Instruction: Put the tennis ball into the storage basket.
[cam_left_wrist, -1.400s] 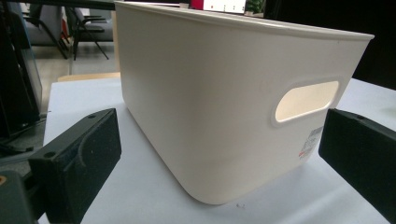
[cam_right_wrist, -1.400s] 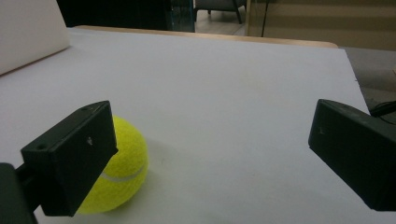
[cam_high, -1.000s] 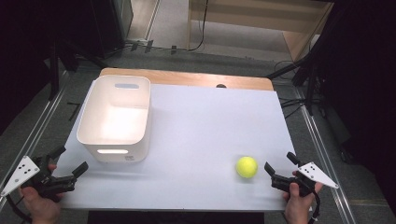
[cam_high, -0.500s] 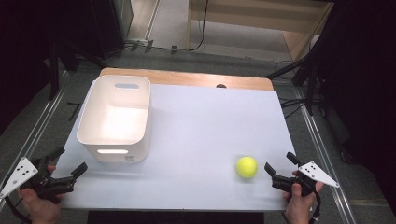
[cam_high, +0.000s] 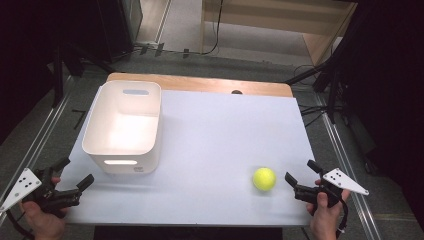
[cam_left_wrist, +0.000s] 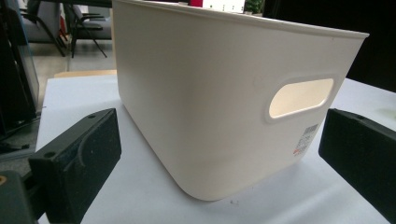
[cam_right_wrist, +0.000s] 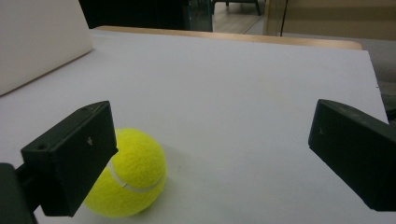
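A yellow tennis ball (cam_high: 264, 179) lies on the white tabletop (cam_high: 215, 130) near the front right. My right gripper (cam_high: 299, 170) is open just right of it, apart from it. In the right gripper view the ball (cam_right_wrist: 135, 177) sits partly behind the left jaw, and the gripper (cam_right_wrist: 212, 144) has nothing between its jaws. A white plastic bin (cam_high: 147, 161) with handle slots stands at the left. My left gripper (cam_high: 77, 170) is open at the front left corner. In its own view it (cam_left_wrist: 219, 140) points at the bin's near corner (cam_left_wrist: 210, 102).
A strip of bare wood (cam_high: 200, 84) runs along the table's far edge. Metal rails, cables and dark stands flank the table on the floor at both sides. The bin's side (cam_right_wrist: 37, 37) shows at the far left of the right gripper view.
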